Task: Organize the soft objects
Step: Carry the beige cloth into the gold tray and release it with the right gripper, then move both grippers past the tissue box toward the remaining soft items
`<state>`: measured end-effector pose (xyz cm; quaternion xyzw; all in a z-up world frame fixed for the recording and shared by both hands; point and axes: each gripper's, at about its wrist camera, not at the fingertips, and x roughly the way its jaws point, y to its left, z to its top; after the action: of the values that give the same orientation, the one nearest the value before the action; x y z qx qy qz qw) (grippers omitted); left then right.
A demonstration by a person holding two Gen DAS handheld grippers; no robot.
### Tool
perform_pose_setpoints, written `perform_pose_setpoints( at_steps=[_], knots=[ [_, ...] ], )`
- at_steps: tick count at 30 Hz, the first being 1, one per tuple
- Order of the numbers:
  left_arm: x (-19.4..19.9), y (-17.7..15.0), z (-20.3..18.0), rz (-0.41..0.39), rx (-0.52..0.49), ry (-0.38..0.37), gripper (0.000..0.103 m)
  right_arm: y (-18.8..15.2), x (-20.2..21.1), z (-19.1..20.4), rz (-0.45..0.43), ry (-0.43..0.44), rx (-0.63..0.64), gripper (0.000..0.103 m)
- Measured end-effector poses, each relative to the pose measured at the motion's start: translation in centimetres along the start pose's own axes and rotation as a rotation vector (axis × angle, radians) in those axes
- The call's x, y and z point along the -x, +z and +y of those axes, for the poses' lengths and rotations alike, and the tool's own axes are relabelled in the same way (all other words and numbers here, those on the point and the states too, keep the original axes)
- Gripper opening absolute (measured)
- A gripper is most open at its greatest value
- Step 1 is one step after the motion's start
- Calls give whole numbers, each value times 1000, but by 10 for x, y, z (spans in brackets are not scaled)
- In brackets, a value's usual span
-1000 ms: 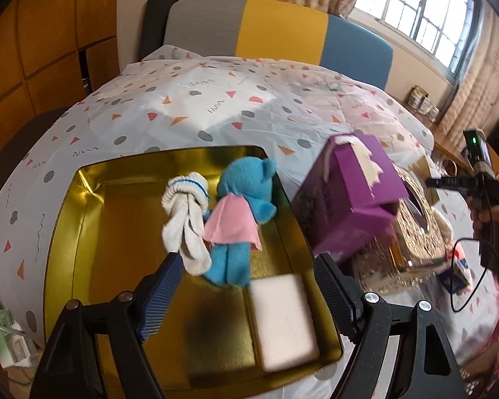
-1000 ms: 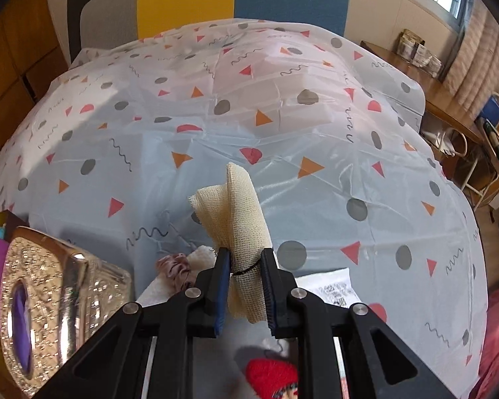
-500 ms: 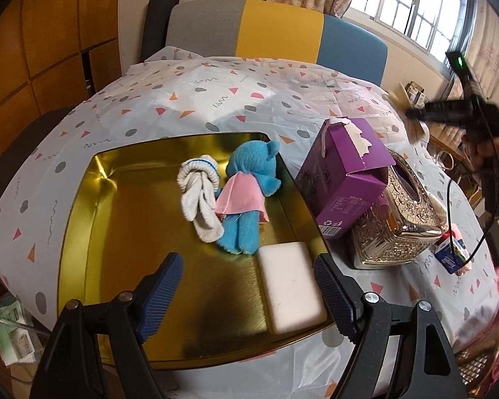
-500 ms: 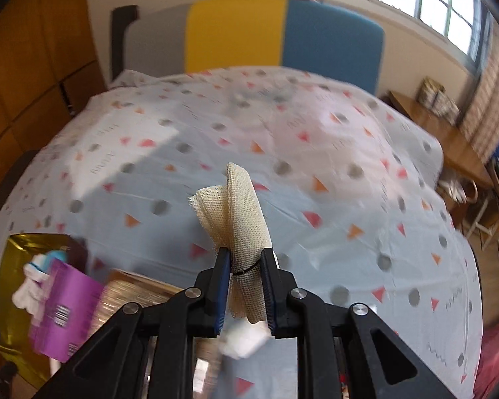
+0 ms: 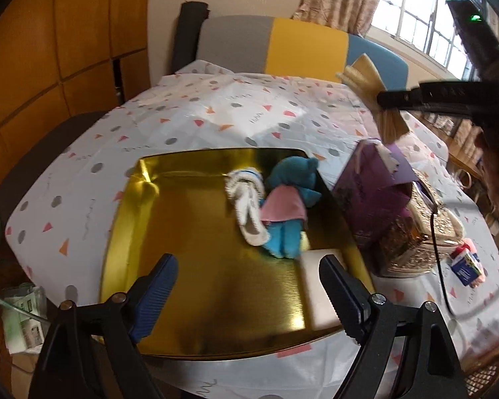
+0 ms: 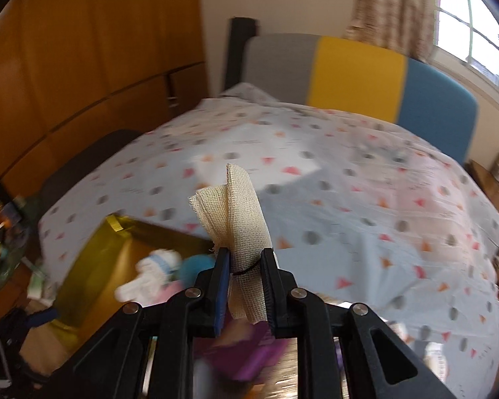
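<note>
Right tool (image 6: 246,267) pinches rolled gauze (image 6: 238,212) above purple box (image 5: 372,193); left tool (image 5: 246,286), jaws just widened, empty over gold tray (image 5: 196,252). Only left view shows white pad (image 5: 319,286) beside blue plush (image 5: 289,206).

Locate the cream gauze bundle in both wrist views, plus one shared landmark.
Left wrist: the cream gauze bundle sits upper right, pinched in the right gripper, above the purple box.
Right wrist: cream gauze bundle at centre, clamped between the right gripper's jaws, a black band round its waist.
Shared landmark: the gold tray, centre in the left view, lower left in the right view.
</note>
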<state>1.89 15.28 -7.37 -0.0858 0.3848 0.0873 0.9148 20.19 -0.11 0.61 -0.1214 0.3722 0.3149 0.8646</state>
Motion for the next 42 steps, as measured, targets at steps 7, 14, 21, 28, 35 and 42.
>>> perform_pose_setpoints(
  at_steps=[7, 14, 21, 28, 35, 42],
  knots=[
    [8, -3, 23, -46, 51, 64, 95, -39, -13, 68, 51, 119, 59, 17],
    [9, -8, 39, -54, 84, 98, 97, -85, -46, 94, 168, 189, 10, 17],
    [8, -10, 45, -46, 100, 109, 97, -107, -67, 105, 235, 197, -14, 19],
    [8, -10, 47, -48, 100, 121, 97, -116, -72, 111, 250, 185, 9, 23],
    [8, -9, 44, -49, 87, 122, 97, -114, -64, 107, 238, 186, 2, 34],
    [10, -9, 41, -51, 80, 120, 97, -117, -53, 98, 215, 146, -5, 34]
  ],
)
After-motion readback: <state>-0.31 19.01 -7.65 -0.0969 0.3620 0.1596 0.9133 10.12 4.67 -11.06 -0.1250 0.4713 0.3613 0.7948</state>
